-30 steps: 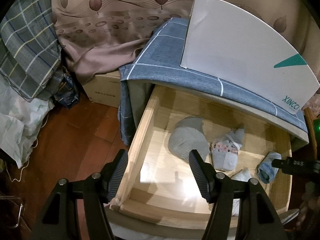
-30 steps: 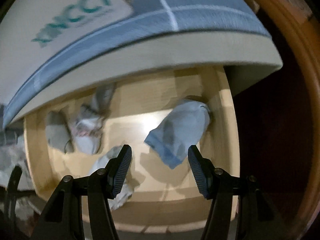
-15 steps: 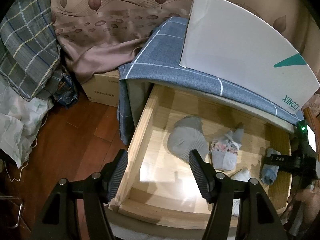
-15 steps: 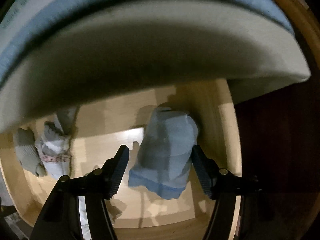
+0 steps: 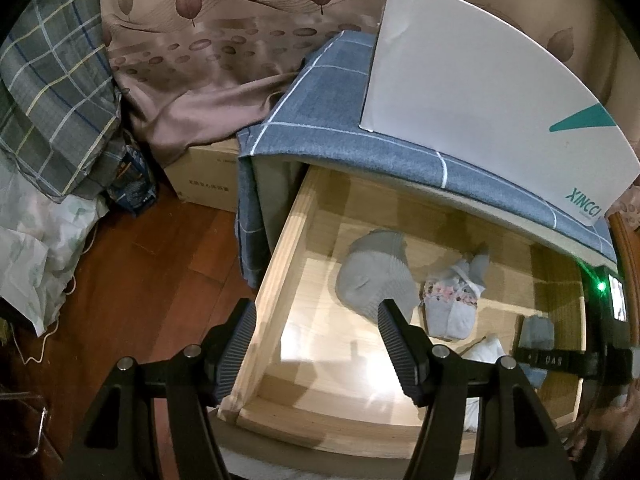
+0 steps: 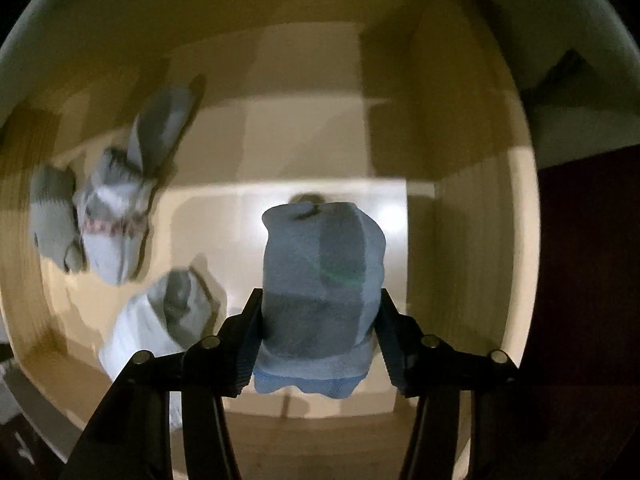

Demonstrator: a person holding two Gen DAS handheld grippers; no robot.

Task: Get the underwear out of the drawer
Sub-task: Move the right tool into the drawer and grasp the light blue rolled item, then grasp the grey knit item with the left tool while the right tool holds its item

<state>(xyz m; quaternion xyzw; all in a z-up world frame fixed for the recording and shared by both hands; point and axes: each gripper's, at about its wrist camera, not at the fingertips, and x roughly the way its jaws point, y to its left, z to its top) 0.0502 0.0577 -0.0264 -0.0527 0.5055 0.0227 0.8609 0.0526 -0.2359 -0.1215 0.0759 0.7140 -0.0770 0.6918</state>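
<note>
The right gripper [image 6: 316,344] has just been closing on the blue bundle [image 6: 320,280] by the drawer's [image 5: 276,264] right wall, pads pressing its sides; soft cloth may slip out on lifting, or snag the cabinet overhang; left gripper [image 5: 316,344] hangs wide, empty.

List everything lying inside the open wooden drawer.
Inside the drawer: a grey bundle, a floral-banded bundle, a white piece and a blue bundle between the right claw's pads. The cabinet top hides the drawer's rear.
</note>
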